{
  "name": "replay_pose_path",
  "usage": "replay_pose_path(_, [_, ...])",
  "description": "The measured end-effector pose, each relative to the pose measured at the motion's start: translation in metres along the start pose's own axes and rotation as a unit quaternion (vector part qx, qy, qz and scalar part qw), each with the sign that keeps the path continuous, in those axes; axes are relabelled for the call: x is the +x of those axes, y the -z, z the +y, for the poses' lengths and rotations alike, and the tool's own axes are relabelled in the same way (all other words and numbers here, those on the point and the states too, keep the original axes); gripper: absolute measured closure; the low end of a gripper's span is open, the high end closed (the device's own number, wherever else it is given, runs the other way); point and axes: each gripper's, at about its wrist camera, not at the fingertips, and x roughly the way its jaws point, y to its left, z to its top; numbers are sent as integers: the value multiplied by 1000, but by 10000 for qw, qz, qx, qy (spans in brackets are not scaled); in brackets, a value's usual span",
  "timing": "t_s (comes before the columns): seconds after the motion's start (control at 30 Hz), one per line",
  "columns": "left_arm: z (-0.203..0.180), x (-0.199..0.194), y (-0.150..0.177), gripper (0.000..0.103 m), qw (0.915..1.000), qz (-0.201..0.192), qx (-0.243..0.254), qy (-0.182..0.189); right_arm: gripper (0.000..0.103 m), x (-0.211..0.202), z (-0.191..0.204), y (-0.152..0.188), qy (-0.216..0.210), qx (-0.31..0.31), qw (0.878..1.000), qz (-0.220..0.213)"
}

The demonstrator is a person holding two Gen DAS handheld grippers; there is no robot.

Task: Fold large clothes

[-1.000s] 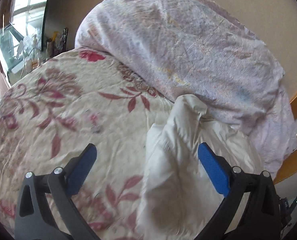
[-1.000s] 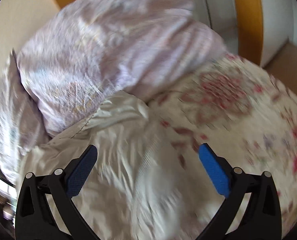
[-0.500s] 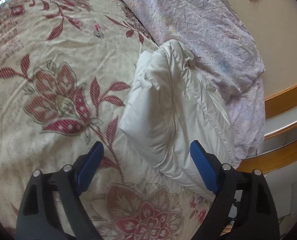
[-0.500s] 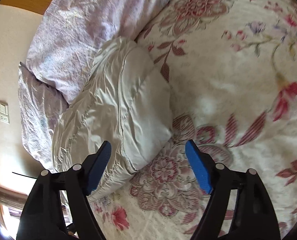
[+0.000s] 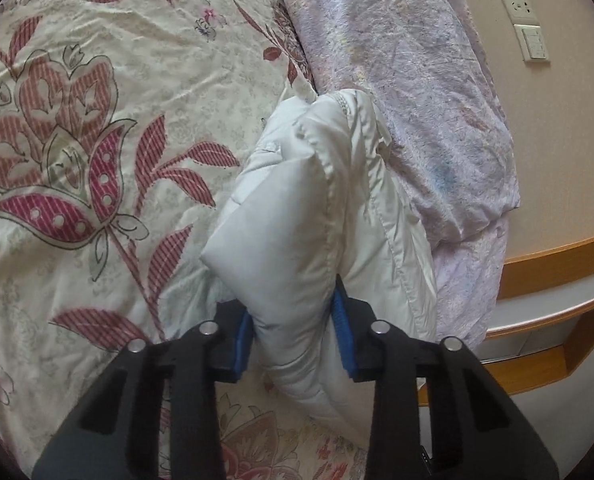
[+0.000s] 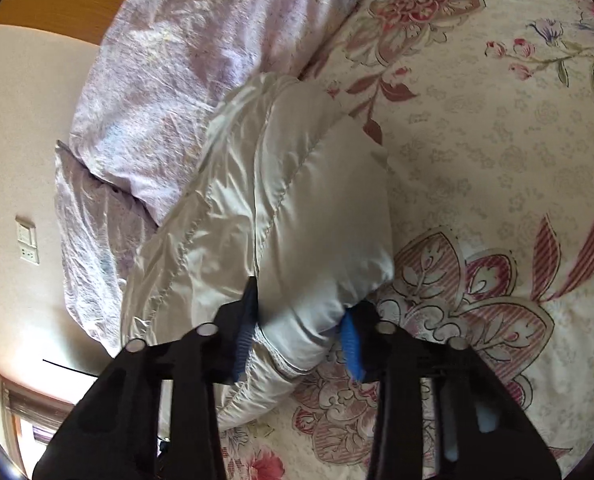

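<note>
While the white padded jacket (image 5: 317, 216) lies bunched on the floral bedspread (image 5: 97, 128), left tool (image 5: 295, 340) and right tool (image 6: 301, 332) are closing, pads pinching its folded edge; lilac duvet (image 5: 409, 80) at one o'clock.

I see: bed under cream floral bedspread (image 5: 97, 128) | crumpled lilac duvet (image 5: 409, 80) heaped along beige wall (image 5: 569, 140) | wall socket and switch (image 5: 527, 24) | orange wooden shelf (image 5: 557, 256) beside bed | daylight, soft.
</note>
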Motion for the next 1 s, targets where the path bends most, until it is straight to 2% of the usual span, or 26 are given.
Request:
replay_pose_path(0.1, [-11, -8, -3, 80, 9997, -47, 213, 92, 76, -11, 13, 2, -98, -209, 9997, -97])
replay_pose_path(0.33, [-22, -61, -10, 82, 9982, -331, 436, 261, 79, -40, 43, 30, -472, -715, 9963, 57])
replay_pose_path(0.57, [28, -141, 5, 82, 9986, -377, 338, 135, 79, -71, 37, 97, -582, -1328, 9881, 518])
replay_pose_path(0.77, [72, -188, 20, 81, 9986, -500, 124, 91, 79, -89, 23, 140, -562, -1537, 9840, 709])
replay_pose_path(0.87, [73, -195, 28, 74, 9977, -577, 333, -91, 73, -95, 23, 146, -272, -1763, 9818, 644])
replay_pose_path(0.93, [72, -196, 30, 66, 9968, -629, 469, -178, 54, -102, 27, 151, 84, -1909, 9807, 409])
replay_pose_path(1.0, [74, -197, 31, 44, 9961, -658, 557, -205, 43, -116, 37, 156, 532, -2208, 9737, -190])
